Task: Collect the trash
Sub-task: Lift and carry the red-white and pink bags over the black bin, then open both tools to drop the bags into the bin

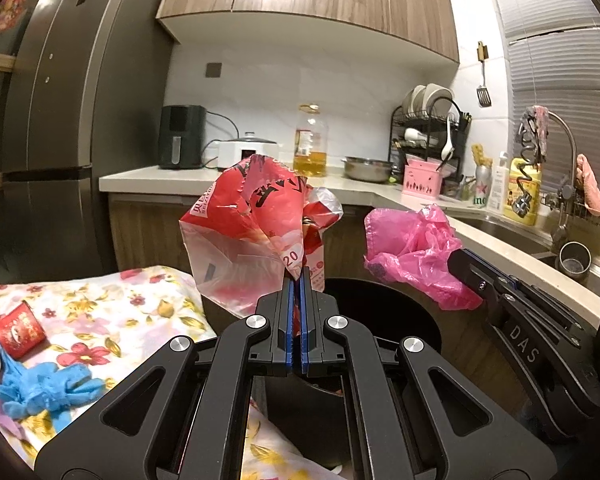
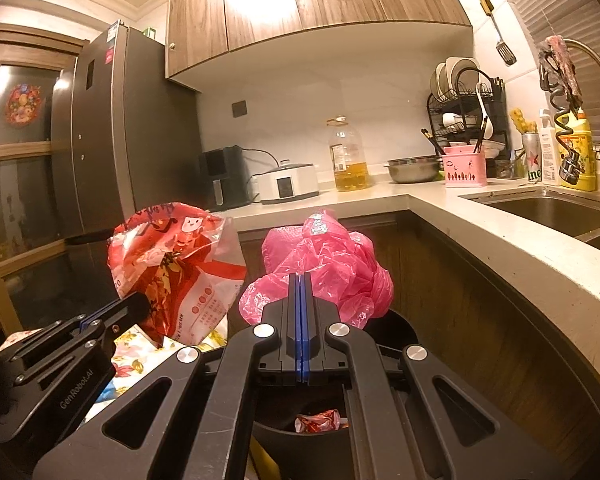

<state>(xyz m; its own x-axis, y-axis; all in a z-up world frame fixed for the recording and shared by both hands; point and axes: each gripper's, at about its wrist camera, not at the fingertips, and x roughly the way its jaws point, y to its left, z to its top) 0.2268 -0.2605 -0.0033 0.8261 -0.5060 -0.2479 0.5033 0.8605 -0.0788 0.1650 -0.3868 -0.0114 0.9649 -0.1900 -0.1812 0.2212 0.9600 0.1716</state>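
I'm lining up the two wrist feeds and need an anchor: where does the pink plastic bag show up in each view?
Left wrist view: the pink plastic bag is right of centre, pinched by the right gripper over the black bin.
Right wrist view: the bag fills the centre, just above the right gripper.
Shared landmark: the oil bottle on the counter.

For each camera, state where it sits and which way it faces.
Left wrist: on the left gripper, facing the kitchen counter over the bin; shows its fingers shut on a red bag.
Right wrist: on the right gripper, facing the same counter; shows its fingers shut on a pink bag.
Shared: both bags, the bin, each other's gripper.
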